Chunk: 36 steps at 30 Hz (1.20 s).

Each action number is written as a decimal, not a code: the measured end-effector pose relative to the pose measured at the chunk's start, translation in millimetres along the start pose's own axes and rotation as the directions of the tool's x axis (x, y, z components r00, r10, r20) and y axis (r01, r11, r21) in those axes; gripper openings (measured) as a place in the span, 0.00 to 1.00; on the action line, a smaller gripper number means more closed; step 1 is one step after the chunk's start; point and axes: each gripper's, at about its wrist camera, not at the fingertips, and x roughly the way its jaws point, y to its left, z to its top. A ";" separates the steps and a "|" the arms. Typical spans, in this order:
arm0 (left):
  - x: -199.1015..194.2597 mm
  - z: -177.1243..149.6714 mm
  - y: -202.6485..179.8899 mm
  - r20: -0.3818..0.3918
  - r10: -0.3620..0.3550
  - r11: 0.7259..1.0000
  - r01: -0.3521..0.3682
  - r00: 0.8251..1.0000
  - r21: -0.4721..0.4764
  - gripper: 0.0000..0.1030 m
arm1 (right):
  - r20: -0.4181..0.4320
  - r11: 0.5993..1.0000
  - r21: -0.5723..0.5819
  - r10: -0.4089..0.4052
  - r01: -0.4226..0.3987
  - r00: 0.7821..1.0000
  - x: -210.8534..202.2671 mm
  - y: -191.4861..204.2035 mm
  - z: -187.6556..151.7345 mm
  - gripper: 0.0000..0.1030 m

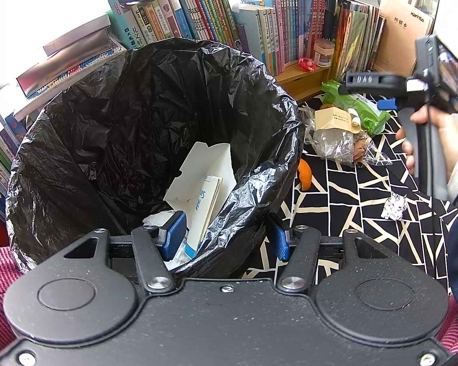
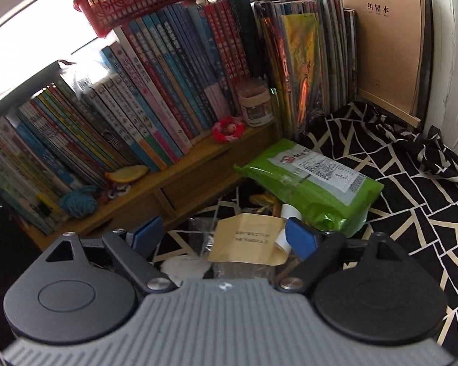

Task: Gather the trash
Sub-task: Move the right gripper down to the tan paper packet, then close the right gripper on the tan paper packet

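Two grippers share the work: the left gripper (image 1: 223, 238) straddles the near rim of the black-lined trash bin (image 1: 155, 128), one blue pad inside the liner and one outside, jaws spread with a clear gap and not visibly pinching the plastic, probably to steady the bin while it fills. A white carton (image 1: 204, 170) and some paper already lie in the bottom. The right gripper (image 2: 223, 238), wide open and holding nothing, hangs low over the remaining pile on the black-and-white tablecloth (image 2: 412, 213) at the right of the frame. A tan paper slip (image 2: 247, 238) sits between its blue pads at lower centre, with the green packet (image 2: 314, 189) just beyond, up and to the right. Crumpled foil (image 1: 394, 207) and orange peel (image 1: 305, 177) lie apart, nearer the bin.
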 end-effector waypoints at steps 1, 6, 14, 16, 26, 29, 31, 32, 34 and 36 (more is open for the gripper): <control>0.1 0.2 -0.2 0.001 0.000 1.000 0.000 1.000 0.001 0.53 | -0.004 1.000 -0.013 -0.021 0.021 1.000 4.2 -1.7 -1.8 0.92; -0.2 0.1 -1.6 0.002 0.003 1.000 -0.003 1.000 0.003 0.54 | -0.049 0.995 -0.019 -0.096 0.095 0.994 27.7 -16.9 -9.5 0.94; -0.4 0.0 -1.9 0.001 0.004 1.000 -0.004 1.000 0.004 0.54 | -0.099 0.995 0.028 -0.095 0.098 0.991 51.8 -30.9 -22.5 0.95; -0.1 -0.1 -1.5 0.001 0.003 1.000 -0.003 1.000 0.004 0.55 | -0.080 0.996 0.021 -0.081 0.083 0.994 54.4 -27.3 -19.7 0.97; 0.9 -1.1 -1.8 0.001 0.008 1.000 -0.008 1.000 0.008 0.55 | -0.156 0.967 -0.192 -0.196 0.165 0.968 107.1 15.6 -28.1 0.99; 1.0 -1.3 -1.8 0.001 0.008 1.000 -0.008 1.000 0.008 0.55 | -0.161 0.974 -0.160 -0.188 0.162 0.969 102.3 15.0 -26.5 0.77; 1.2 -1.3 -1.6 0.000 0.007 1.000 -0.007 1.000 0.007 0.55 | -0.147 0.977 -0.147 -0.178 0.156 0.973 90.3 14.4 -22.5 0.63; 1.6 -1.1 -1.4 -0.001 0.006 1.000 -0.006 1.000 0.006 0.55 | -0.141 0.977 -0.144 -0.177 0.157 0.974 83.3 14.6 -19.9 0.48; 1.9 -0.7 -1.2 -0.002 0.005 1.000 -0.005 1.000 0.005 0.55 | -0.138 0.979 -0.132 -0.171 0.153 0.975 69.3 13.8 -15.4 0.16; 2.2 -0.6 -1.2 -0.003 0.006 1.000 -0.006 1.000 0.004 0.55 | -0.152 0.983 -0.130 -0.151 0.132 0.977 58.3 11.7 -10.4 0.07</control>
